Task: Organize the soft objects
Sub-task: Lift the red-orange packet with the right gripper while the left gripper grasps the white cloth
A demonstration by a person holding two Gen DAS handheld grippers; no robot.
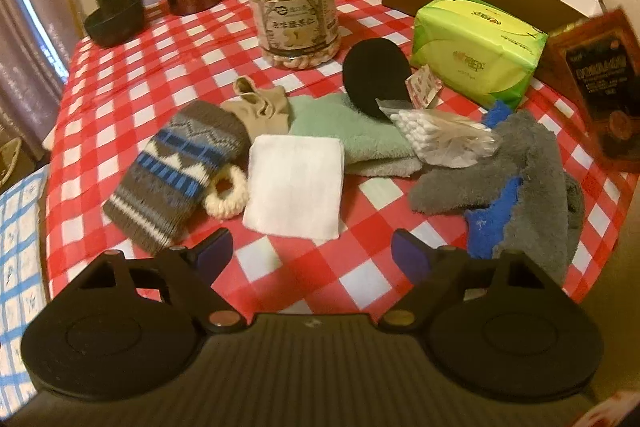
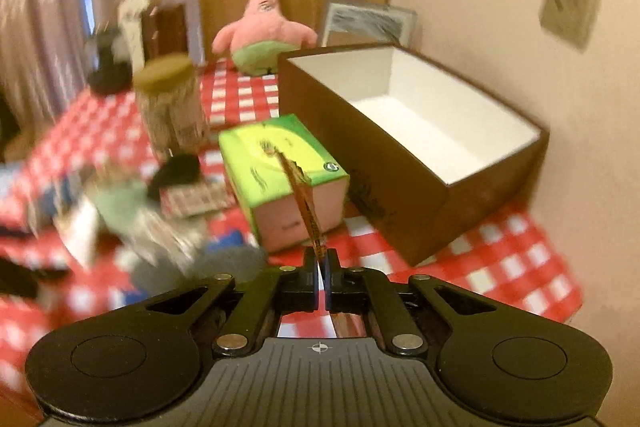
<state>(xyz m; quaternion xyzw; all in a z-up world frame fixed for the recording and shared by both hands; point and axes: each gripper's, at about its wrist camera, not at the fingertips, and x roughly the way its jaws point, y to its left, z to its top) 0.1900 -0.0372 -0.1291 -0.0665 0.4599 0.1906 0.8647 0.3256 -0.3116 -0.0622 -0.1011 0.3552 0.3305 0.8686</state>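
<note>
Soft things, like the white cloth, lie on the checked table. Right gripper pinches a thin brown packet; carry it slowly. Left gripper is wide open, holding nothing.

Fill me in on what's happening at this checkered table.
A person is sorting a pile of soft things using two handheld grippers. The right gripper is shut on a thin brown packet, seen edge-on and lifted in front of the open brown box, which looks empty. The left gripper hangs open over the pile, nearest the white folded cloth and the patterned knit sock, touching nothing.
</note>
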